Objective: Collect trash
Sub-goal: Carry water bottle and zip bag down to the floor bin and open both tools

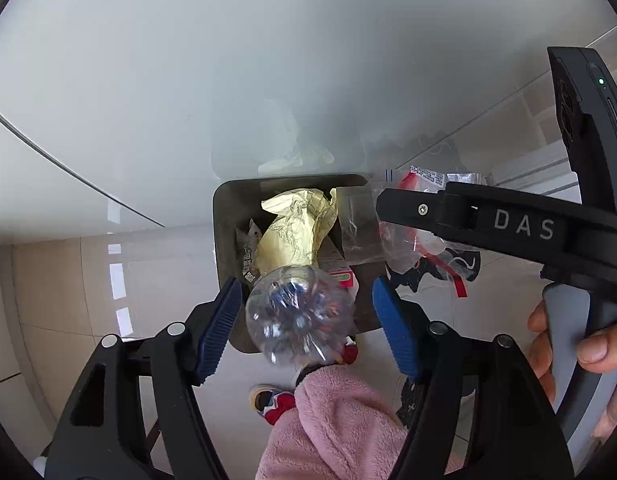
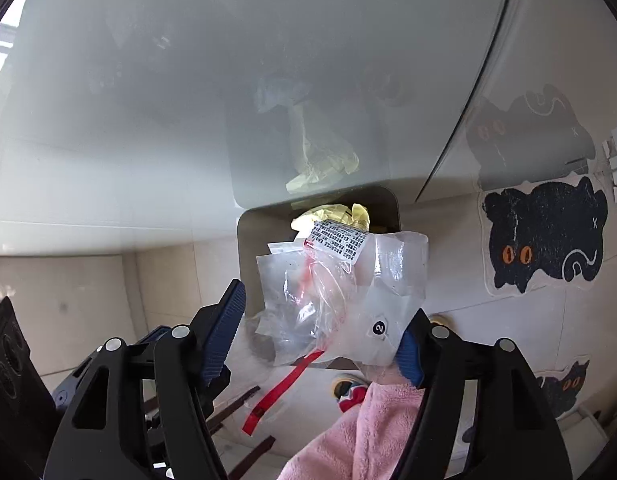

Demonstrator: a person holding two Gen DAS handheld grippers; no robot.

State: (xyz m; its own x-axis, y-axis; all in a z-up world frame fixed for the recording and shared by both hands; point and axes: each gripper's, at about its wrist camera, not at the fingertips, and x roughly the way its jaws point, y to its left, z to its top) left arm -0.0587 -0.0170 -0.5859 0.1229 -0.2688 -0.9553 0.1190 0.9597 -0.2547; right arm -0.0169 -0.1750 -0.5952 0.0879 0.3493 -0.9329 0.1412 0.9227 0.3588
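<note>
Over the bin (image 1: 228,216), both hand-held grippers gape: left (image 1: 306,324) around a bottle (image 1: 300,312), untouched; right (image 2: 320,320) around a bag (image 2: 340,280), contact hidden.

Both wrist views look steeply down, close above bin (image 1: 224,216) (image 2: 248,240); shared: bin, floor.

A dark rectangular trash bin (image 1: 228,216) sits at the centre of the left wrist frame, on the pale tiled floor (image 1: 48,280), its far edge against a glossy white cabinet front (image 1: 188,80). Crumpled yellow paper (image 1: 296,224) lies inside it. A clear plastic bottle (image 1: 298,314) sits lower centre, over the bin's near rim. A clear plastic bag with a red strip (image 2: 332,292) sits centre in the right wrist frame, before the bin. A black cat-shaped mat (image 2: 544,236) lies on the floor at right.
</note>
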